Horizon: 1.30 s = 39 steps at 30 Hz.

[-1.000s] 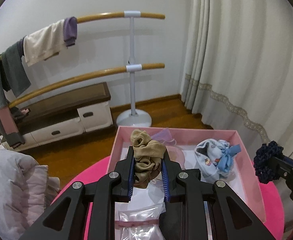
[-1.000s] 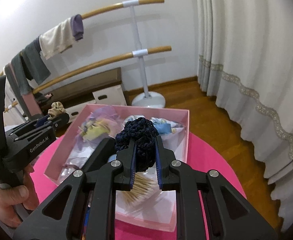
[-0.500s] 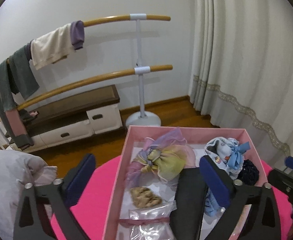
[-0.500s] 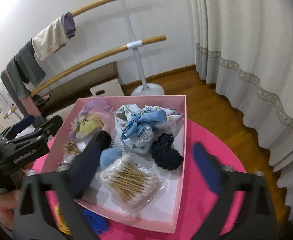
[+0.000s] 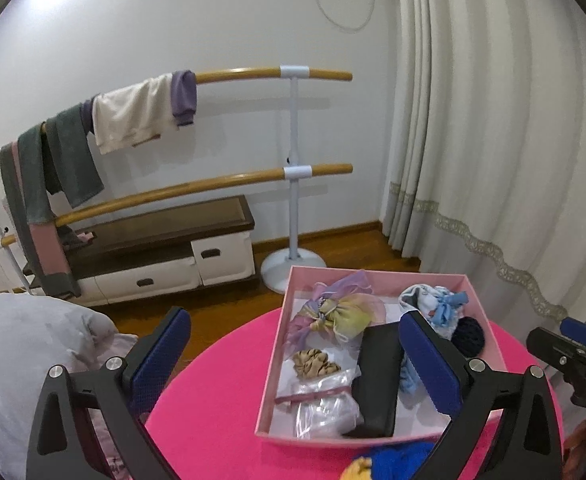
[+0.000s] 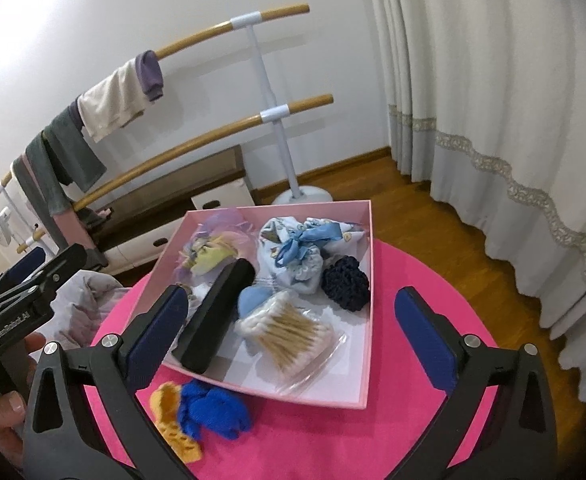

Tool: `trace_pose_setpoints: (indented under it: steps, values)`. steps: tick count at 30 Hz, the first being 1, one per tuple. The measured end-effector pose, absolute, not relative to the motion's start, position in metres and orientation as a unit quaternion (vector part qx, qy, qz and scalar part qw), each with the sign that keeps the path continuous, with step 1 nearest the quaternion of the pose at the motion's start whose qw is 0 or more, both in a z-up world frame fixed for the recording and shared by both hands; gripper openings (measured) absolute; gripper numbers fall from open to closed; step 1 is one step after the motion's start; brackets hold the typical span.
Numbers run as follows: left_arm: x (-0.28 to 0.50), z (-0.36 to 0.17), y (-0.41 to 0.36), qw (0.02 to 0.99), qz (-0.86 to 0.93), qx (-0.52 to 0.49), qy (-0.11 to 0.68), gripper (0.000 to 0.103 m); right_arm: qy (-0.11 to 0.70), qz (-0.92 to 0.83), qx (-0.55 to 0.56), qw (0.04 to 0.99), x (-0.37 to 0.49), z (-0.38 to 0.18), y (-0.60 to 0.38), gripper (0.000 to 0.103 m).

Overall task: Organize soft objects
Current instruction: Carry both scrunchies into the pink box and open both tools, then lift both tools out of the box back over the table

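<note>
A pink box (image 5: 279, 336) (image 6: 367, 304) sits on a round pink table (image 5: 213, 408) (image 6: 413, 280). In it lie a tan scrunchie (image 5: 316, 362), a navy knit scrunchie (image 6: 345, 284) (image 5: 469, 334), a pastel bow (image 5: 335, 314) (image 6: 209, 254), a light blue printed bow (image 6: 297, 254) (image 5: 433, 304), a black case (image 6: 219, 316) (image 5: 377, 380) and a cotton swab pack (image 6: 289, 332). A blue and orange knit piece (image 6: 209, 412) lies on the table in front of the box. My left gripper (image 5: 293, 364) and my right gripper (image 6: 289, 328) are open and empty, held back above the box's near side.
A wooden double bar rack (image 5: 293, 168) with hung clothes (image 5: 133, 116) stands by the wall over a low cabinet (image 5: 153, 248). Curtains (image 5: 493, 140) hang at the right. A grey cushion (image 5: 21, 352) lies left of the table.
Both grippers opened and dropped their scrunchies into the box, tan at the left, navy at the right. Both have since pulled back from the box.
</note>
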State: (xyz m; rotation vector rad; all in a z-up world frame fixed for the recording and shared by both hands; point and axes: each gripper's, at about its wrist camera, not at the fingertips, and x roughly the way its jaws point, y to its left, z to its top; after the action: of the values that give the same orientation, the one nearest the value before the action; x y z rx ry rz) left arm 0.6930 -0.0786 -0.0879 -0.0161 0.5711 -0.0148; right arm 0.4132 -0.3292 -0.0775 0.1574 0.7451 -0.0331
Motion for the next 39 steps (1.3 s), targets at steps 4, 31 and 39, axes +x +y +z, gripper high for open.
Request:
trace_pose_setpoints:
  steps: [4, 31, 39]
  values:
    - [0.643, -0.083, -0.078, 0.965, -0.004, -0.003, 0.261, 0.103, 0.349, -0.014, 0.076, 0.934, 0.390, -0.067, -0.321, 0.103]
    - [0.320, -0.061, -0.071, 0.977, -0.006, -0.032, 0.212, 0.103, 0.252, -0.037, 0.047, 0.966, 0.213, -0.019, -0.268, 0.103]
    - [0.275, -0.055, -0.075, 0.975, -0.002, -0.022, 0.223, 0.103, 0.248, -0.042, 0.044, 0.967, 0.181, -0.031, -0.260, 0.103]
